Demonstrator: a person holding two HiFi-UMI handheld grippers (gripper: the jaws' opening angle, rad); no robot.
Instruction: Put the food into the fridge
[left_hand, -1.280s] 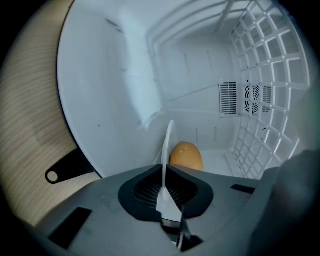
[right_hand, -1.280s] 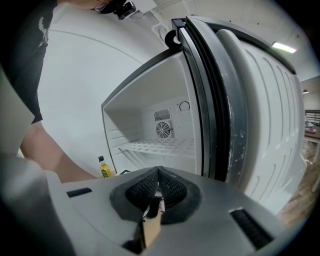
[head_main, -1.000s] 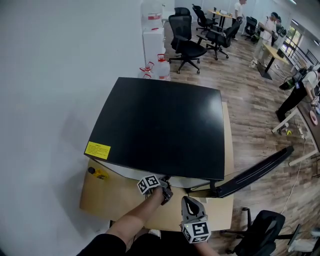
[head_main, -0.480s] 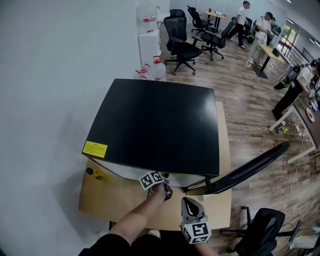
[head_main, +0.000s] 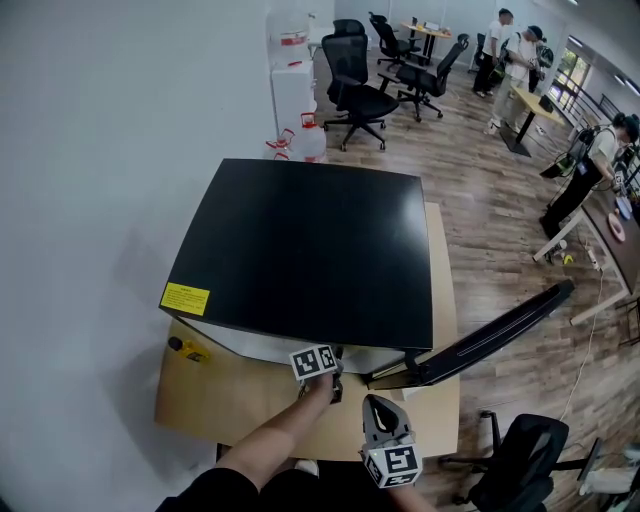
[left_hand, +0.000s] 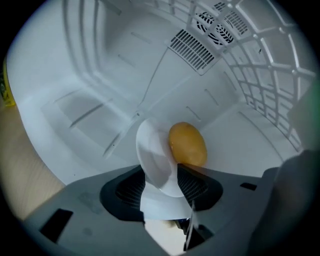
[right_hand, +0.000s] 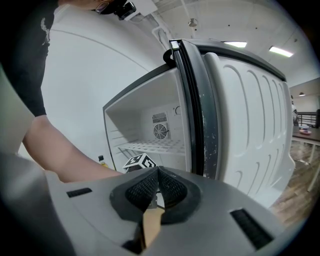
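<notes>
Left gripper view is showing the left gripper (left_hand: 162, 189) reaching into the fridge (left_hand: 85, 107) below the wire shelf (left_hand: 265, 85), its jaws just opening and standing apart with the near rim of a white plate (left_hand: 155, 160) between them. The yellow oval food (left_hand: 187, 144) is sitting at the plate's right edge near the fridge's front edge, its long axis pointing toward the back wall. The right gripper (right_hand: 157, 189) is hanging beside the open door (right_hand: 245, 120), its jaws pressing together on nothing.

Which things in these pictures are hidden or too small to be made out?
1. Fridge inside: head view, its black top covers it.
2. Yellow label print: head view, too small.
3. Food lower end: left gripper view, the left gripper jaws, just opening with its white part between them, cover it.
</notes>
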